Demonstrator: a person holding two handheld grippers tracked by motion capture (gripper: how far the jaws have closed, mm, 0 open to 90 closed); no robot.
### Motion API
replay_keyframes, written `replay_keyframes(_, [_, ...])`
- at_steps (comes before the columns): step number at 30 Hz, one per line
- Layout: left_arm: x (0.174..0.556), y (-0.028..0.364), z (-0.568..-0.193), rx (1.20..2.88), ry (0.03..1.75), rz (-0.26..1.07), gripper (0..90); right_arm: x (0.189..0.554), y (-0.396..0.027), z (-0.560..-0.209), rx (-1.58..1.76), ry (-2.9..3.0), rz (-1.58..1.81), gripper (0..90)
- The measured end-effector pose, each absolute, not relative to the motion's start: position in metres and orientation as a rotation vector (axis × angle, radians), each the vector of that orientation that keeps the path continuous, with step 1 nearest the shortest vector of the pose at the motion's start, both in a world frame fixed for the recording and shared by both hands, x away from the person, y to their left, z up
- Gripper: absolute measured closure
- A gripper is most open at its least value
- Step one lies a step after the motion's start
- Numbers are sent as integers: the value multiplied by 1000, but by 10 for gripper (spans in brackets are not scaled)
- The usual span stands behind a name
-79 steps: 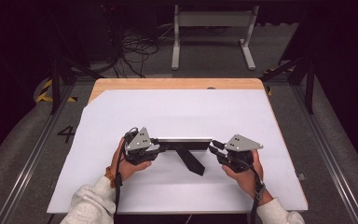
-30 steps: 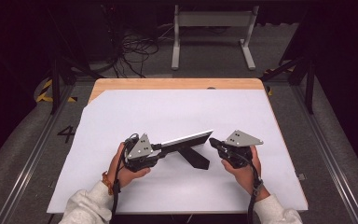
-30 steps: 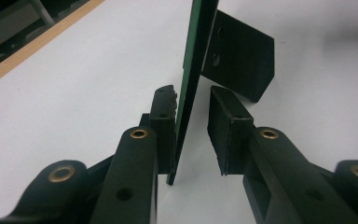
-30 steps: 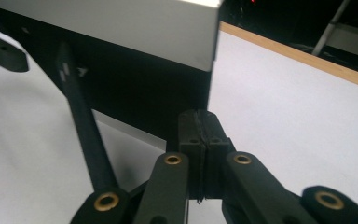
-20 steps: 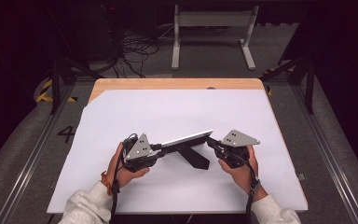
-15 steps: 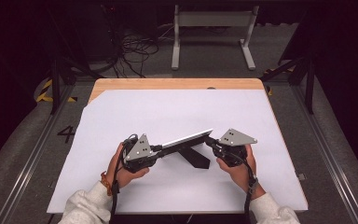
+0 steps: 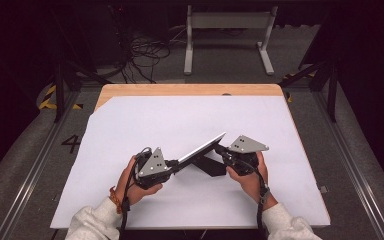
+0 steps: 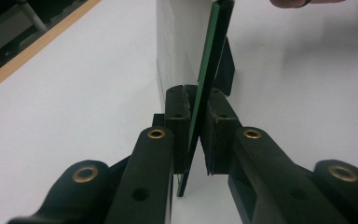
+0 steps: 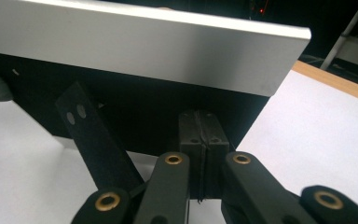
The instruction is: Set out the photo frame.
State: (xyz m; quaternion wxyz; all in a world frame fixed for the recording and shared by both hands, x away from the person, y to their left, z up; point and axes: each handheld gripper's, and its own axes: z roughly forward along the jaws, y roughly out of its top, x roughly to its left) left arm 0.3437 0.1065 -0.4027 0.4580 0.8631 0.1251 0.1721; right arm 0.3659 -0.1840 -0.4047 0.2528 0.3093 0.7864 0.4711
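A thin flat panel (image 7: pixel 202 148) with a silver rim, a black back and a black prop leg (image 7: pixel 212 166) is tilted over the white table cover, its right end raised. My left gripper (image 7: pixel 174 163) holds its lower left end. In the left gripper view the pads (image 8: pixel 182 130) press on the panel's green edge (image 8: pixel 216 46), and the jaws have just been closing on it. My right gripper (image 7: pixel 219 149) is at the raised end. In the right gripper view its pads (image 9: pixel 199 130) meet with nothing between them, just before the black back, under the silver rim (image 9: pixel 144 46) and beside the prop leg (image 9: pixel 95 135).
A white sheet (image 7: pixel 130 125) covers the wooden table, whose bare strip (image 7: pixel 190 90) shows at the far edge. Beyond it on the floor are a metal stand (image 7: pixel 227 30) and cables (image 7: pixel 145 50). Rails run along both sides of the table.
The panel lay nearly level at first; its right end has since risen. My right gripper has moved left to that raised end. The left hand has stayed in place.
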Motion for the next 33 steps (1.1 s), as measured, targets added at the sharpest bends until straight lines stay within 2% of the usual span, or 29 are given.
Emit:
replay_keyframes(24, [343, 95, -408, 2088, 318, 331, 726, 376, -174, -409, 866, 2108, 1297, 900])
replay_keyframes(30, [337, 100, -407, 2118, 275, 334, 569, 371, -176, -407, 842, 2121, 1298, 900])
replay_keyframes(33, [336, 112, -407, 2114, 297, 323, 587, 370, -179, -406, 846, 2123, 1303, 900])
